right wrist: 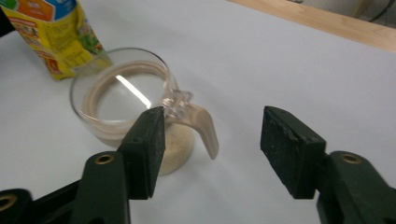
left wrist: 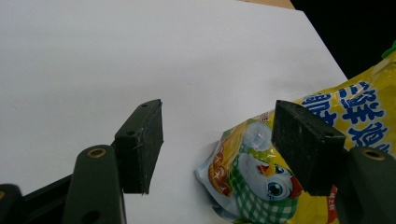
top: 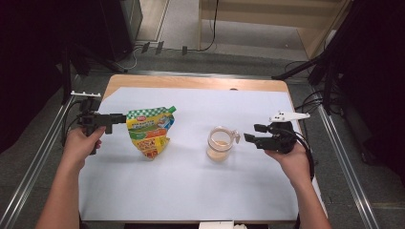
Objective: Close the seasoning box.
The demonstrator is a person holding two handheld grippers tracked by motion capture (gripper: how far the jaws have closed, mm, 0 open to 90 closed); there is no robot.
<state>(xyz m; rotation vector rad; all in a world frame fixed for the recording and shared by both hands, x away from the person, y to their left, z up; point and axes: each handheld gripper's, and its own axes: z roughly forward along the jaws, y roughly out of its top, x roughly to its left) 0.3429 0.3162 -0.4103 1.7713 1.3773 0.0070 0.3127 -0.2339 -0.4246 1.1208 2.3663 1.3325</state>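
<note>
1. Currently the left gripper (top: 122,117) is holding level at the top edge of the yellow pouch (top: 150,131), which is standing upright on the white sheet (top: 191,191) covering the counter (top: 191,82).
2. In the left gripper view its jaws are standing wide, with the pouch (left wrist: 299,177) sitting by the right-hand pad and not pinched; whether that pad is touching the bag I cannot tell.
3. Likely the left gripper is staying there to steady the pouch or get ready to grab its top; the green spout corner (top: 171,109) is pointing away from the gripper.
4. The glass cup (top: 220,143) is standing upright near the sheet's middle, well apart from the pouch, with a little pale powder in the bottom.
5. The cup's handle (right wrist: 203,128) is pointing toward the right gripper (top: 254,133), probably so it is easy to take.
6. The right gripper is sitting just beside the handle with jaws wide and nothing pinched; the handle is lying near the left-hand pad in the right gripper view, not squeezed.
7. Both hands are resting low near the counter.
</note>
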